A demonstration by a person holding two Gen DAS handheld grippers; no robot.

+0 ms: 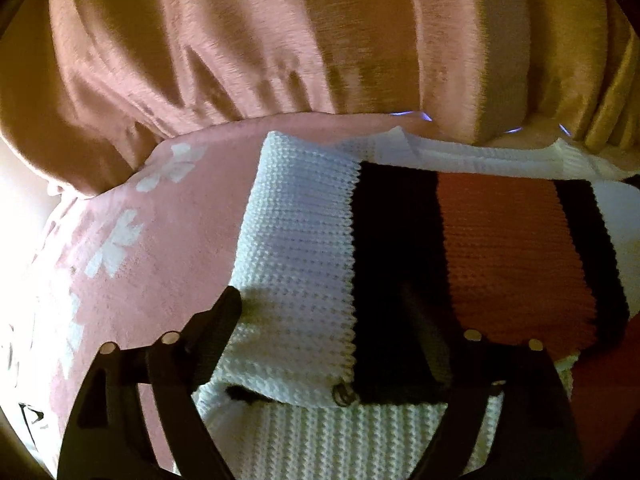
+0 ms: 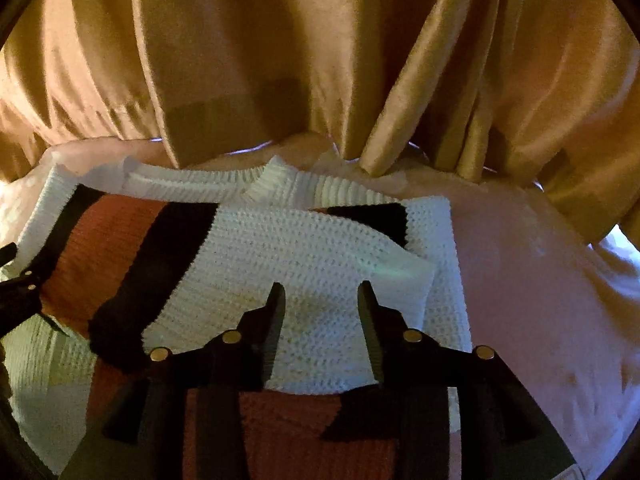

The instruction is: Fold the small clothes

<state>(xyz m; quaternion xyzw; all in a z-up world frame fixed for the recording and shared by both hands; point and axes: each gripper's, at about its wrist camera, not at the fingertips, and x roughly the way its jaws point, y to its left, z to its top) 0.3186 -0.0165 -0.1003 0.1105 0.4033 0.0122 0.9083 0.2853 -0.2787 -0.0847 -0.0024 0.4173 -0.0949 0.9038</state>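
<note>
I am holding the left gripper (image 1: pixel 332 332) wide and the right gripper (image 2: pixel 322 320) half-open, both empty, over the sweater (image 2: pixel 280 256), sleeves folded in at twelve o'clock, final folds remaining.

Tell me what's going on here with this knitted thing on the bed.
A person with a gripper in each hand is folding a small striped knit sweater on a pink bedspread, in front of gold curtains. Both sides look already folded inward. The left gripper and right gripper both hover open over it, gripping nothing.
</note>
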